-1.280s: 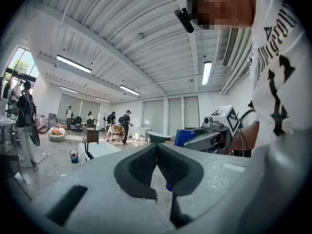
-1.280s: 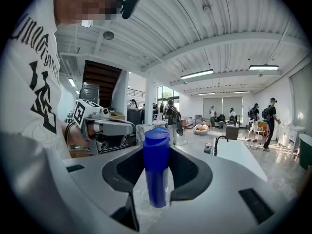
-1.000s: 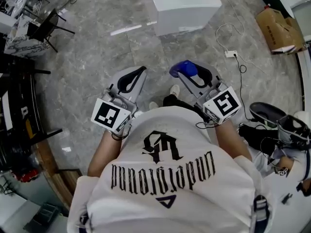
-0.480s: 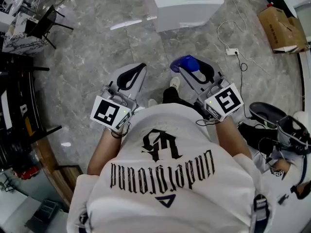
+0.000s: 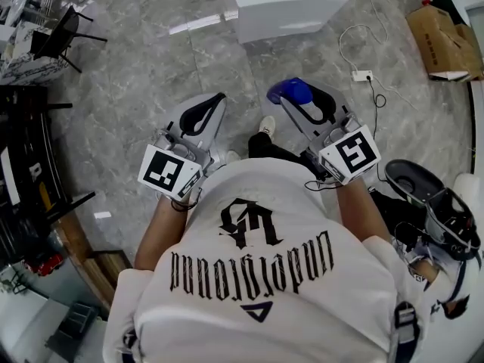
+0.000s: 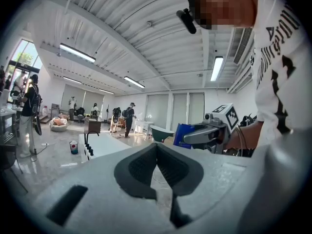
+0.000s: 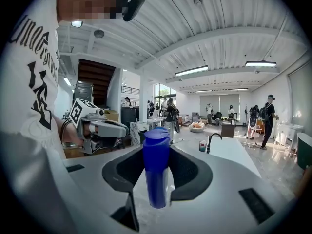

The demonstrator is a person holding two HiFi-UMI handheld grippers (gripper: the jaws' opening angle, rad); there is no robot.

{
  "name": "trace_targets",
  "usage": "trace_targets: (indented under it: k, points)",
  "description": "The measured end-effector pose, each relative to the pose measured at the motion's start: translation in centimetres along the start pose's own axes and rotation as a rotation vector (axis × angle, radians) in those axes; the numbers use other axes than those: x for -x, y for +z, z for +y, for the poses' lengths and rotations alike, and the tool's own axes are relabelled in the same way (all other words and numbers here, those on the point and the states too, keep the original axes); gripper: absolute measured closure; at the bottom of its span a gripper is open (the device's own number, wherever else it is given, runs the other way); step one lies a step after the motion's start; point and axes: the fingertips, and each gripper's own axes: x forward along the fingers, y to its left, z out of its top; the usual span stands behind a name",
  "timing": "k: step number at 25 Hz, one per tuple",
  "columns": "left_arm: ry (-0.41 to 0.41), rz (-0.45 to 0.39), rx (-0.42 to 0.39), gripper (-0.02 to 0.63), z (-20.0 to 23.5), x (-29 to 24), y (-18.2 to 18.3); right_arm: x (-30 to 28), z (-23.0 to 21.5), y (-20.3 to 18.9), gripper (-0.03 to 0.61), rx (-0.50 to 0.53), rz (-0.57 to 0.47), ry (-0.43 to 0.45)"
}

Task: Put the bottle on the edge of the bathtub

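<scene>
A blue bottle (image 7: 157, 165) with a blue cap stands upright between the dark pads of my right gripper (image 7: 157, 152), which is shut on it. From the head view, the bottle (image 5: 290, 91) pokes out ahead of the right gripper (image 5: 299, 98), over grey marble floor. The white bathtub (image 5: 291, 10) lies ahead at the top of that view, a stretch of floor away. In the right gripper view its rim (image 7: 231, 155) carries a black faucet (image 7: 210, 141) and a small cup (image 7: 202, 146). My left gripper (image 5: 219, 98) is level with the right one, shut and empty, its pads (image 6: 146, 167) meeting.
A cardboard box (image 5: 440, 40) and a power strip with cable (image 5: 361, 75) lie on the floor at right. Black bags (image 5: 427, 195) sit near my right side. Dark chairs and tables (image 5: 53, 40) line the left. Several people stand far across the hall (image 7: 265, 116).
Both grippers have moved forward over the floor toward the white tub, side by side. The bottle stays in the right gripper's grip, and the left stays shut.
</scene>
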Motion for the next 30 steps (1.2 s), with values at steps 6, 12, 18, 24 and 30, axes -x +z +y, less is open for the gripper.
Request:
trace_targets:
  k: [6,12,18,24,30]
  points:
    - [0.011,0.020,0.004,0.598,2.0,-6.2,0.4,-0.7,-6.4,-0.4,0.420,-0.003,0.000,0.010]
    - [0.029,0.049,0.008,0.598,2.3,-11.9,0.5,-0.6,-12.7,-0.6,0.420,0.006,-0.014,0.034]
    - [0.056,0.058,0.029,0.598,3.3,-15.0,0.6,-0.7,-16.9,-1.0,0.420,0.000,-0.024,0.053]
    - [0.092,0.059,0.032,0.598,6.5,-16.3,0.3,-2.8,-19.1,-1.5,0.420,0.003,-0.013,0.044]
    - [0.105,0.033,0.028,0.598,10.5,-17.6,1.2,-4.9,-20.8,-1.1,0.420,-0.006,-0.004,0.031]
